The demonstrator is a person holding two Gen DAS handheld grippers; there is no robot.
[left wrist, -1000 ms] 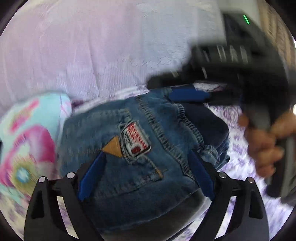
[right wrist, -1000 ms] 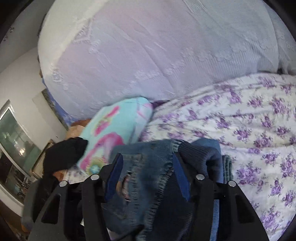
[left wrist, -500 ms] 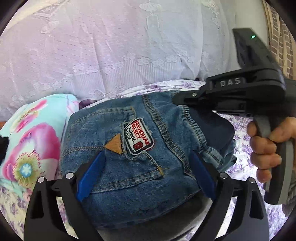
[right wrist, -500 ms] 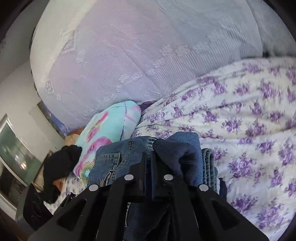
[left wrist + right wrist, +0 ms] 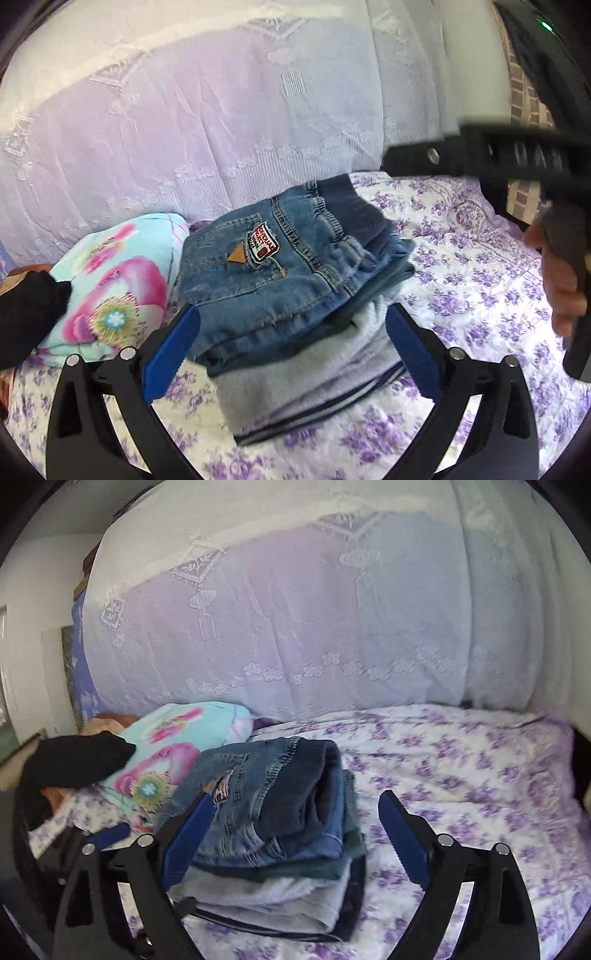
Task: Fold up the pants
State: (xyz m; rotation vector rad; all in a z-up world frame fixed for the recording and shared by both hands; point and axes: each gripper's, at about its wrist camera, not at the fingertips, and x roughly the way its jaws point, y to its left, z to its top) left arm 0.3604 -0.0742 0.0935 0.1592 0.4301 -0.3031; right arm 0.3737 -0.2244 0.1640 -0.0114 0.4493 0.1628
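Purple-flowered bedding [image 5: 480, 295] carries the folded jeans [image 5: 280, 269], lying atop a grey folded garment [image 5: 314, 373] beside a floral pillow [image 5: 114, 291]; the left hand-held gripper [image 5: 291, 354] gapes wide, empty. Right wrist view: the right hand-held gripper [image 5: 295, 845] likewise spreads wide around the jeans [image 5: 266, 794], gripping nothing.

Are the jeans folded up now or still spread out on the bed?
Folded. The jeans sit as a compact bundle, waistband doubled over, atop a stack of folded clothes; neither tongs holds them.
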